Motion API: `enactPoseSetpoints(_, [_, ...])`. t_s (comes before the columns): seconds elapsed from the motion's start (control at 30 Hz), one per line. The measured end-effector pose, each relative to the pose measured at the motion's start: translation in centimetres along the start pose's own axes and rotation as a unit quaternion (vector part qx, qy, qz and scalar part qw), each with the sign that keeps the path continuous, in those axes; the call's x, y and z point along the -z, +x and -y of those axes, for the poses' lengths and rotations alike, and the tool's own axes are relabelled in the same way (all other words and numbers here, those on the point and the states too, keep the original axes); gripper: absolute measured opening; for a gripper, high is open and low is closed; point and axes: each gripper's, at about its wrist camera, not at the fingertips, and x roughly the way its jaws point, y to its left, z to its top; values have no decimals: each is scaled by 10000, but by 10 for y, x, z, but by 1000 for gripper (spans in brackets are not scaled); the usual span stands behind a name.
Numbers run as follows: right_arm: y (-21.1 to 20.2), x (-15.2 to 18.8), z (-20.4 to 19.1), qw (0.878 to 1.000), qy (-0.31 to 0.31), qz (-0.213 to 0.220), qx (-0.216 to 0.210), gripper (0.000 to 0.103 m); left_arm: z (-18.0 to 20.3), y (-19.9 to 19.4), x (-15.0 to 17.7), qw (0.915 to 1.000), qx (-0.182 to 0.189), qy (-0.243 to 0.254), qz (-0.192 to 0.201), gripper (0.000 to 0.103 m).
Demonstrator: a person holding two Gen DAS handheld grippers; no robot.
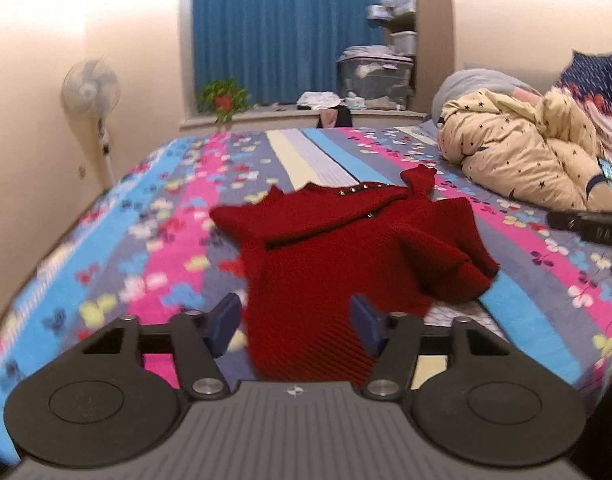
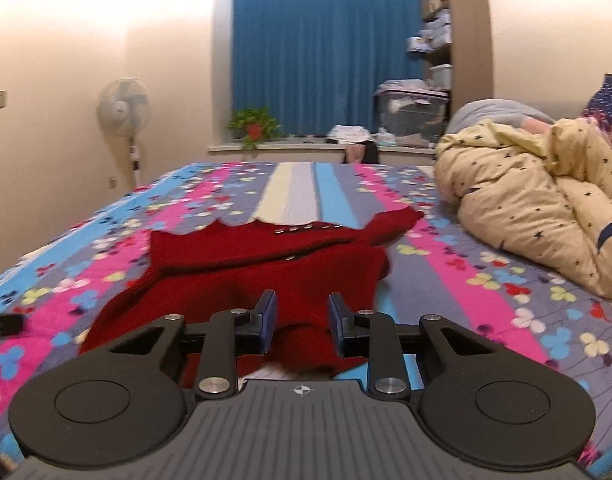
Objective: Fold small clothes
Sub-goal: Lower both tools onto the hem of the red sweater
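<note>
A dark red knitted sweater [image 1: 345, 240] lies spread on the flowered striped bedspread [image 1: 106, 260], with its neckline and small buttons at the far end. My left gripper [image 1: 296, 322] straddles the near hem. Its blue pads [image 1: 226, 320] stand apart, and a strip of bedspread shows between the left pad and the cloth, so it is open. In the right wrist view the sweater [image 2: 266, 272] bunches between the close-set blue pads [image 2: 268, 320] of my right gripper [image 2: 302, 320]. That hem is raised off the bed, so it is shut on it.
A cream star-print comforter [image 1: 525, 152] is heaped on the right side of the bed with pillows behind it. A standing fan [image 1: 90, 88] is at the left wall. A potted plant [image 1: 224, 98] and storage boxes [image 1: 373, 72] sit on the sill by the blue curtain.
</note>
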Motion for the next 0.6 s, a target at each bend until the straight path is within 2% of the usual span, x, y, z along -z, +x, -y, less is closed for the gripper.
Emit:
enactPoseSetpoints(0.1, [35, -10, 18, 9991, -91, -379, 148, 31, -29, 22, -17, 9996, -49, 256, -62, 61])
enactPoseSetpoints(0.13, [49, -12, 22, 9982, -153, -553, 157, 38, -40, 33, -21, 9995, -44, 279, -144, 61])
enactPoseSetpoints(0.17, [62, -14, 26, 9973, -206, -689, 164, 48, -53, 45, -23, 9994, -33, 244, -252, 59])
enactPoseSetpoints(0.2, [75, -14, 29, 9965, -268, -767, 213, 51, -64, 59, -23, 9992, -35, 168, -372, 56])
enactPoseSetpoints(0.3, [114, -13, 38, 9925, -451, -1089, 337, 53, -90, 96, -12, 9968, -98, -208, -770, 47])
enactPoseSetpoints(0.33, [126, -11, 41, 9914, -454, -1178, 337, 53, -96, 112, -9, 9918, -142, -472, -1175, 42])
enactPoseSetpoints(0.37, [139, -9, 44, 9902, -459, -1276, 335, 53, -103, 122, -7, 9869, -5, -796, -1402, 37])
enactPoseSetpoints(0.4, [151, -8, 45, 9889, -454, -1379, 323, 53, -107, 130, -7, 9820, 245, -1097, -1515, 37])
enactPoseSetpoints(0.43, [164, -6, 47, 9874, -419, -1500, 289, 53, -110, 135, -8, 9798, 374, -1190, -1564, 37])
enactPoseSetpoints(0.5, [186, -4, 49, 9850, -386, -1670, 198, 53, -111, 142, -10, 9787, 451, -1197, -1607, 37])
enactPoseSetpoints(0.6, [216, 1, 49, 9803, -383, -1931, 122, 53, -116, 158, -5, 9657, 664, -1602, -1932, 37])
